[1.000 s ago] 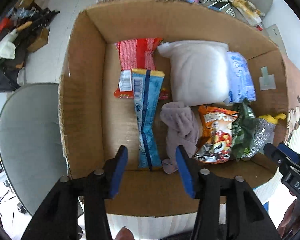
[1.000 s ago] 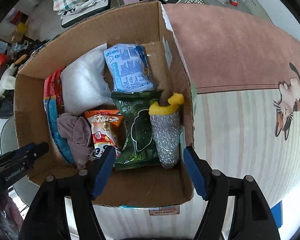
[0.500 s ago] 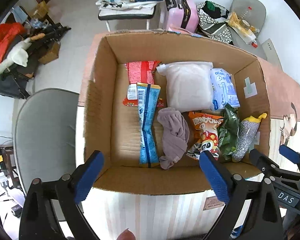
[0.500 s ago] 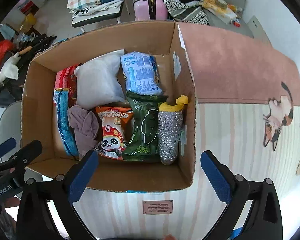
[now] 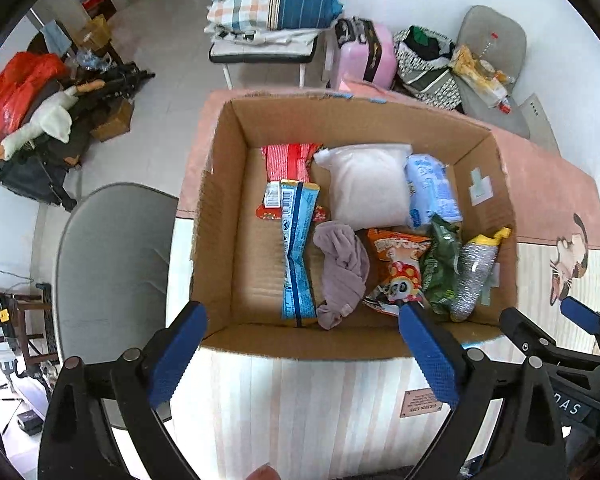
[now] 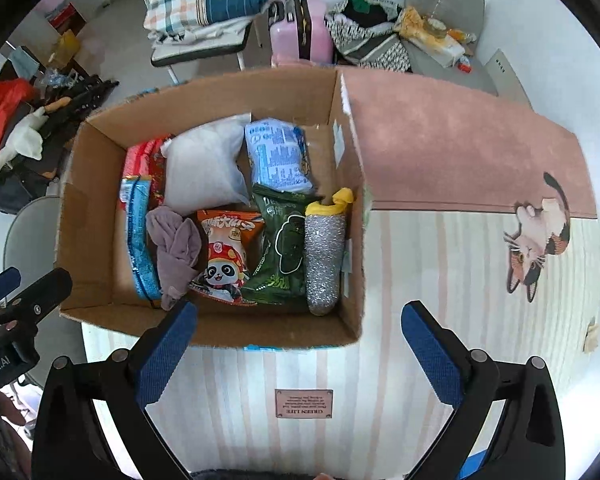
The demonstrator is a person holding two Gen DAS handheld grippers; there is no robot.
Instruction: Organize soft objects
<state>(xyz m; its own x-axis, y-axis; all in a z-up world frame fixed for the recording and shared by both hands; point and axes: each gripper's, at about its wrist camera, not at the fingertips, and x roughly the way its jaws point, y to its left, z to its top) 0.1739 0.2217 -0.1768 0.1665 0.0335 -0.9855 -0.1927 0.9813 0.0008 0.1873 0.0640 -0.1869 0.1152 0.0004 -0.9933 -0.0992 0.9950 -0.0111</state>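
An open cardboard box (image 5: 220,216) (image 6: 88,216) stands on a striped table mat. Inside lie a mauve cloth (image 5: 342,268) (image 6: 174,246), a white pillow bag (image 5: 366,186) (image 6: 202,166), a blue snack strip (image 5: 298,244), a red pack (image 5: 286,158), a light blue pack (image 5: 432,190) (image 6: 278,156), an orange panda snack bag (image 5: 396,270) (image 6: 224,254), a green bag (image 5: 442,264) (image 6: 284,248) and a silver sponge with a yellow top (image 5: 474,274) (image 6: 324,256). My left gripper (image 5: 302,354) is open and empty, above the box's near wall. My right gripper (image 6: 298,350) is open and empty, above the mat just in front of the box.
A grey chair (image 5: 112,268) stands left of the table. The mat has a pink band and a cat picture (image 6: 538,232) to the right. Behind are a pink suitcase (image 5: 366,54), a chair with folded bedding (image 5: 268,4), bags and floor clutter (image 5: 40,112).
Both grippers have pulled back and up out of the box, and both have opened wider. The mauve cloth lies in the box where the left gripper was.
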